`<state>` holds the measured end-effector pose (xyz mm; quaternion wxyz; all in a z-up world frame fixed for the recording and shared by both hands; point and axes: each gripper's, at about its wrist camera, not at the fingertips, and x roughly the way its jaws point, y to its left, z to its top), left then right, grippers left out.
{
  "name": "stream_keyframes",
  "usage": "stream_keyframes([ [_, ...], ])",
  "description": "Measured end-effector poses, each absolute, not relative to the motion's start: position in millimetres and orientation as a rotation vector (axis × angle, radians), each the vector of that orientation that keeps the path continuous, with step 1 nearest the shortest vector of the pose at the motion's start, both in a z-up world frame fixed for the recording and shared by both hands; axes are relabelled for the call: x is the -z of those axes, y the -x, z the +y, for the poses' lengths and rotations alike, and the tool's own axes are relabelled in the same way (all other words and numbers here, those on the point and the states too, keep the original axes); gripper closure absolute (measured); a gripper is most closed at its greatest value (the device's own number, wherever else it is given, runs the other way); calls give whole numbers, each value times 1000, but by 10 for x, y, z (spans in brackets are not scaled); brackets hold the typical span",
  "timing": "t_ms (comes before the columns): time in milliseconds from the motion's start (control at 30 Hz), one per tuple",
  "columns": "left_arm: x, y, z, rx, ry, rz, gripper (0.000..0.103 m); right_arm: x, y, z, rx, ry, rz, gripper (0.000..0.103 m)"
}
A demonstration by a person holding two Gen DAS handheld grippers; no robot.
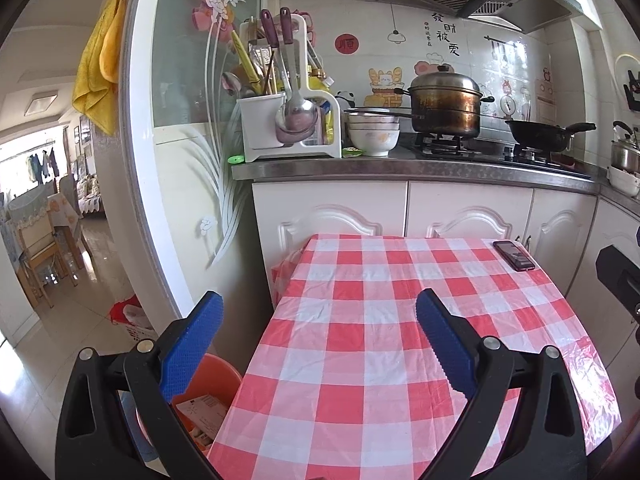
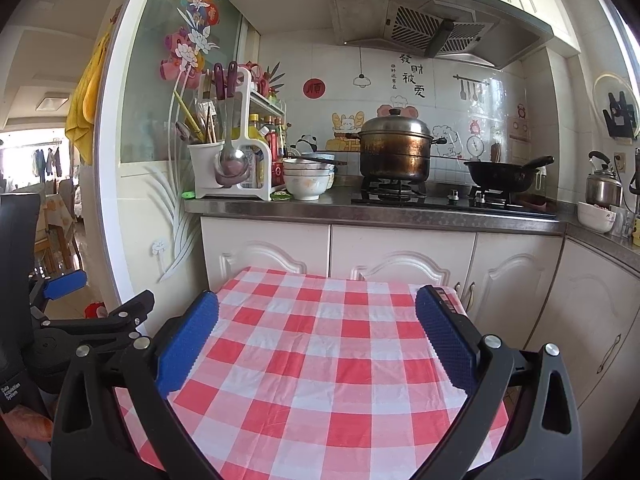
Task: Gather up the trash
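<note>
From the left wrist view, your left gripper (image 1: 320, 344) hangs with its jaws spread wide and nothing between them, above the near left part of the checked worktop (image 1: 360, 360). No loose trash lies on the cloth here; the only thing on it is a dark phone (image 1: 514, 255) at the far right corner, lying flat with its long axis running away from you. The trash you can see sits in the orange bin (image 1: 218, 376) on the floor, just beside the worktop's left edge: flat paper or card pieces (image 1: 204, 414), lying tilted and partly hidden by your finger. I judge them light, thin and bendable, so pinch an exposed edge instead of pressing down on the flat face. Which way their long sides run I cannot tell.

From the right wrist view, your right gripper (image 2: 316, 344) is likewise wide open and empty over the checked worktop. The left gripper shows at the left edge. No trash appears here, and the phone is mostly hidden behind the right finger.
</note>
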<state>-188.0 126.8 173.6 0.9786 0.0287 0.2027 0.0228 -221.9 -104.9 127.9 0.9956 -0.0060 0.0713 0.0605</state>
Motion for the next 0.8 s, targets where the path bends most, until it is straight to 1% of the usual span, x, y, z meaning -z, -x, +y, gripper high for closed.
stream_keyframes([
  [800,-1748,1886,1271,5,-44,400,7,-1279,2182,-1068,-65,19,146,4],
])
